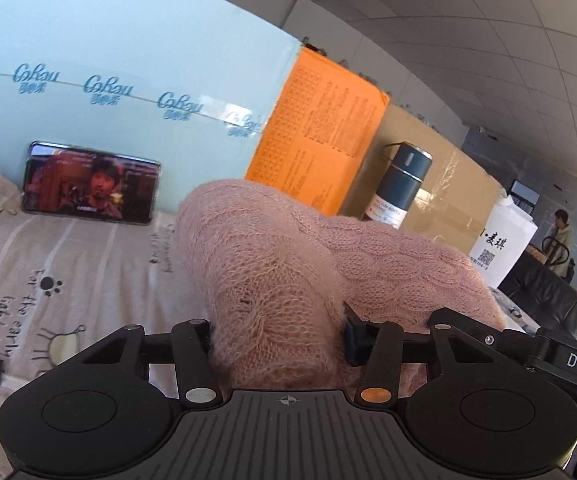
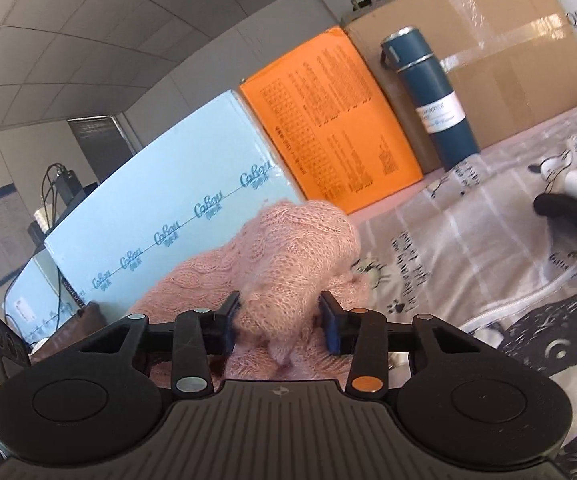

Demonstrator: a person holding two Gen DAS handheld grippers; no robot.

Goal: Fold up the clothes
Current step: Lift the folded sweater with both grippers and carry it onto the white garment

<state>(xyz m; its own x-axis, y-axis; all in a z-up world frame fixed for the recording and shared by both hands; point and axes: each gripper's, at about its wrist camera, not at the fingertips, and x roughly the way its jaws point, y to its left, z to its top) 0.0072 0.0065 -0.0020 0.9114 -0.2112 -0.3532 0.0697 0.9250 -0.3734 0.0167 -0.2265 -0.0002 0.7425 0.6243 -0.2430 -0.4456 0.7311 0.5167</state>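
The left gripper [image 1: 278, 336] is partly closed & has a thick bunch of the pink sweater [image 1: 272, 264] squeezed between its two fingers. The knit stands up in a big lump right in front of it & runs off to the right side, past the right finger. Under it & to the left lies a printed sheet [image 1: 68, 280] w/ stripes, paw marks & words. Far ahead on the left a phone [image 1: 90, 184] leans on a light blue box [image 1: 128, 40].

The right gripper [image 2: 280, 316] is partly closed too, w/ a fold of the same pink sweater [image 2: 288, 260] pinched between its blue pads [image 2: 330, 330]. The sweater humps up just ahead of it & spreads to the left. Ahead stand the light blue box [image 2: 176, 184], an orange box [image 2: 328, 120], a dark blue bottle [image 2: 432, 100] & a brown box [image 2: 508, 40], all in a row. To the right, on the sheet [image 2: 448, 240], lies other clothing in black & white [image 2: 576, 216]. Both grippers hold the sweater up off the sheet
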